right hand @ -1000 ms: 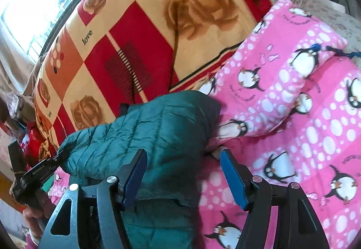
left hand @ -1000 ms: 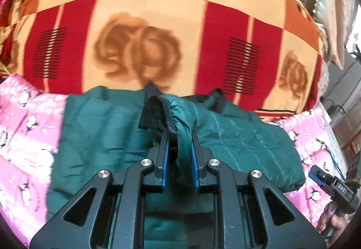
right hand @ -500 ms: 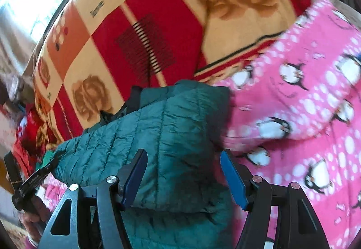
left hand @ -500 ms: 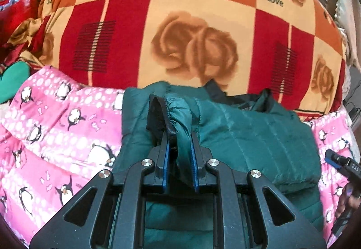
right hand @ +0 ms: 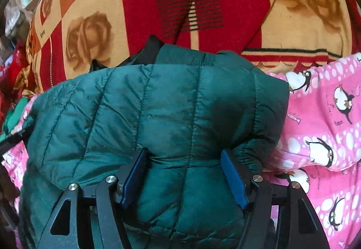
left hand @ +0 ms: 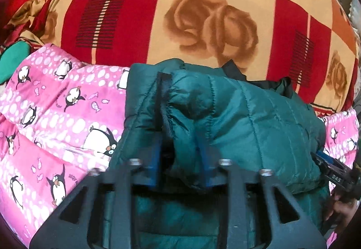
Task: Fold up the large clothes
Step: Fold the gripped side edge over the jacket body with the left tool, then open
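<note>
A checked blanket [left hand: 203, 23] in red, orange and cream, printed with brown roses and the word "love", fills the upper half of both views. Below it lies a pink quilt [left hand: 56, 118] patterned with penguins and white dots, which borders the garment on either side. The green quilted jacket [right hand: 169, 113] rests on the pink quilt, its far edge touching the blanket; it is doubled over, so that an upper padded layer lies on a lower one (a strip of black lining shows at the far edge). In the left wrist view the left gripper [left hand: 180, 158] pinches a bunched fold of the jacket [left hand: 248, 125], the jaws drawn close with fabric packed between the blue pads; the frame is blurred at the fingers. In the right wrist view the right gripper [right hand: 185, 172] stands with jaws spread wide, the blue pads [right hand: 233, 179] flanking the jacket's near fold and pressing into the padding on both sides. The right gripper [left hand: 336, 172] also appears at the right edge of the left wrist view, beside the jacket.
</note>
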A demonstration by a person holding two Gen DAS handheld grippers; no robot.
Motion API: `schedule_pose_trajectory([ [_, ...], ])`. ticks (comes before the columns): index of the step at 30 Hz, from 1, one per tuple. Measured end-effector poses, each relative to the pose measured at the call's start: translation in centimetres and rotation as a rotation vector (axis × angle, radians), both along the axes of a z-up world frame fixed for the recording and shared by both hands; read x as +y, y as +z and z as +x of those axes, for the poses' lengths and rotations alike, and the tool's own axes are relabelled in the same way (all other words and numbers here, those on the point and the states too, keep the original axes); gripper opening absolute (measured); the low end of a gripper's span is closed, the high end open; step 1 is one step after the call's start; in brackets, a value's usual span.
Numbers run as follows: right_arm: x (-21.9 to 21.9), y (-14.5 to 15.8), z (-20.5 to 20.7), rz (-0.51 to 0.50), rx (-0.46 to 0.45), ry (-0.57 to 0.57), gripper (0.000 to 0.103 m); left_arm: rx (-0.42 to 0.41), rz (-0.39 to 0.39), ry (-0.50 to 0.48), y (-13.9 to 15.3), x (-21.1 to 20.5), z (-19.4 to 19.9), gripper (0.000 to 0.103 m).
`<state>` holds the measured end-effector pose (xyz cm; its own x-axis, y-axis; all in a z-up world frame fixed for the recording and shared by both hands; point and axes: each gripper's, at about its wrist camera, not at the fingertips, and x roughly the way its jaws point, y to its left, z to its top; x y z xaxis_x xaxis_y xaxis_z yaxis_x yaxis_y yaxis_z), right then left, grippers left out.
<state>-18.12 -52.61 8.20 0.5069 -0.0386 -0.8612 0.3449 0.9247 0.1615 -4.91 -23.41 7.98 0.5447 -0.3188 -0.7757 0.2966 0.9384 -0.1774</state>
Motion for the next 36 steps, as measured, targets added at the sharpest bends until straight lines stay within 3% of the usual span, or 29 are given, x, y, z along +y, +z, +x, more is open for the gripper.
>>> schedule_pose_trajectory([
  [1,0.0,0.5,-0.2,-0.001,-0.001,-0.011,0.065,0.011,-0.019,-0.001,0.0,0.3,0.1,0.057],
  [6,1.1,4.2,-0.7,-0.028,-0.103,0.019,0.065,-0.033,-0.060,0.031,1.4,1.5,-0.2,0.066],
  [9,2.3,4.8,0.8,-0.047,-0.101,0.050,0.065,-0.057,-0.066,0.040,2.1,1.2,-0.3,0.069],
  [16,4.9,1.9,5.0,-0.073,-0.048,0.104,0.065,-0.054,0.067,0.043,0.1,-1.6,0.9,0.069],
  [25,3.6,-1.5,7.0,-0.051,-0.019,0.034,0.067,-0.070,0.144,0.035,-1.8,-3.7,2.2,0.070],
  [29,3.7,-0.5,6.4,-0.052,-0.025,0.038,0.067,-0.076,0.154,0.030,-2.2,-3.9,2.2,0.071],
  [36,3.4,3.6,1.4,-0.068,-0.073,0.077,0.067,-0.084,0.148,0.032,-2.4,-3.9,2.1,0.071],
])
